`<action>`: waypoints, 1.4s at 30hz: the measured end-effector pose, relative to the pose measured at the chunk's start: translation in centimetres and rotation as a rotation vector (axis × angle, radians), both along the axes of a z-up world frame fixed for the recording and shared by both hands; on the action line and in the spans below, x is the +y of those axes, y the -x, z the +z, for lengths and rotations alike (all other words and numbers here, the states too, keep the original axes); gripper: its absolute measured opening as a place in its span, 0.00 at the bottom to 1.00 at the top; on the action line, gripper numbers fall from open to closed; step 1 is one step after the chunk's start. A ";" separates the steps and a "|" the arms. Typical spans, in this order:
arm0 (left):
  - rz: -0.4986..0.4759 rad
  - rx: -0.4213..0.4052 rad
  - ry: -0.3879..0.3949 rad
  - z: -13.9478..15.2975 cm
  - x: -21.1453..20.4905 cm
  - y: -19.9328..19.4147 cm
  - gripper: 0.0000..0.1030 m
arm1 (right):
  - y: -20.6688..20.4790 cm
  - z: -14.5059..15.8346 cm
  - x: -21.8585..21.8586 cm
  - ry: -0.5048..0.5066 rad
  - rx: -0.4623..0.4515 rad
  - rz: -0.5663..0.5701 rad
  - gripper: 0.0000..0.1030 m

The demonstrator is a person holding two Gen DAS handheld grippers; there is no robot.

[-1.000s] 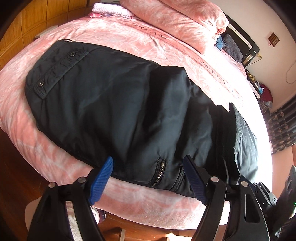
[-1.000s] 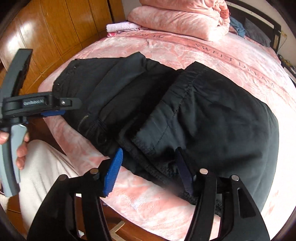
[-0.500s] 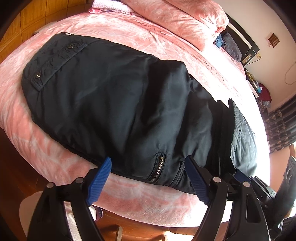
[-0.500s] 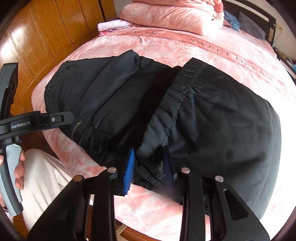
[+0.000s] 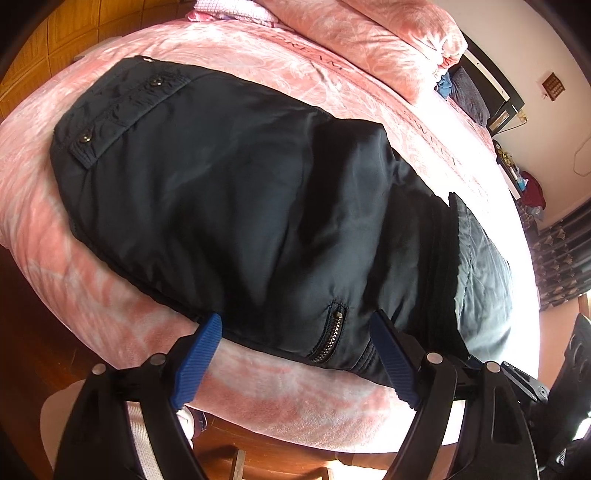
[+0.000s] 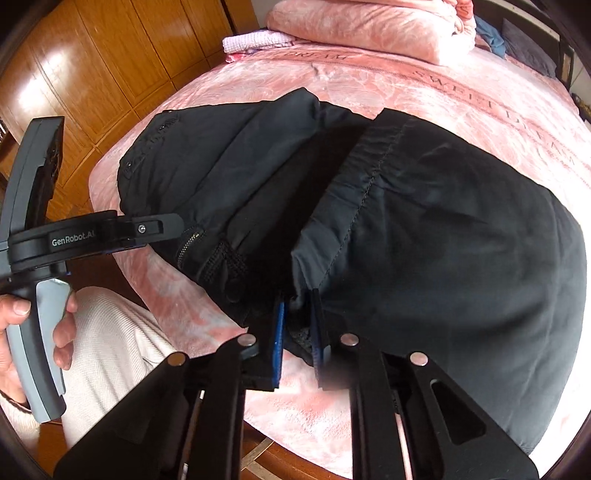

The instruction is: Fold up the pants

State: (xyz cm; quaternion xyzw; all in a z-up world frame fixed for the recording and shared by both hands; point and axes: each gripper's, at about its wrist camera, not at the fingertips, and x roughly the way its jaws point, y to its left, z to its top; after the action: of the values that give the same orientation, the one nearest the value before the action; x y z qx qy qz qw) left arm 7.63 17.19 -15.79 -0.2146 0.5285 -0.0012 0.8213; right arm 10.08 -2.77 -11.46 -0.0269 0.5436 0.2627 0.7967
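Black pants (image 5: 236,206) lie partly folded across the pink bed, with a buttoned pocket flap at the far left and a zip pocket (image 5: 328,338) near the front edge. My left gripper (image 5: 295,354) is open, its blue pads either side of the zip pocket at the pants' near edge. In the right wrist view the pants (image 6: 443,240) show a folded-over hem with stitching. My right gripper (image 6: 297,325) is shut on the pants' near edge at that hem. The left gripper also shows in the right wrist view (image 6: 162,229), held by a hand.
The pink bedspread (image 5: 295,387) covers the bed, whose front edge is just below the grippers. A folded pink duvet (image 6: 369,29) and a small pink cloth (image 6: 255,40) lie at the back. A wooden wardrobe (image 6: 92,66) stands left. The person's white-clad leg (image 6: 110,343) is near.
My right gripper closed from wide open onto the near edge of the pants at the hem. My left gripper stayed open and shifted only slightly along the front edge.
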 end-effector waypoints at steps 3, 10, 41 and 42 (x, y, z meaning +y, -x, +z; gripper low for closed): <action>0.000 0.010 -0.010 -0.2 0.0 -0.1 0.81 | 0.3 0.7 -0.9 -0.072 0.024 -0.010 0.32; -0.012 0.007 -0.017 -0.1 -0.8 -0.4 0.81 | 1.2 3.9 -5.5 -0.180 -0.008 -0.104 0.33; -0.051 -0.029 -0.001 0.6 1.0 0.8 0.86 | 1.4 1.8 -5.8 -0.106 -0.019 -0.140 0.31; -0.025 -0.028 0.028 0.5 2.2 0.9 0.86 | 1.4 1.9 -6.1 -0.126 -0.010 -0.145 0.31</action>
State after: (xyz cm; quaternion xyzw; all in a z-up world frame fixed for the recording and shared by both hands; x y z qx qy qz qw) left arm 6.74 19.39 -15.25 -0.2194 0.5195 -0.0217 0.8255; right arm 8.68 -8.84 -9.53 0.0614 0.5225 0.2380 0.8165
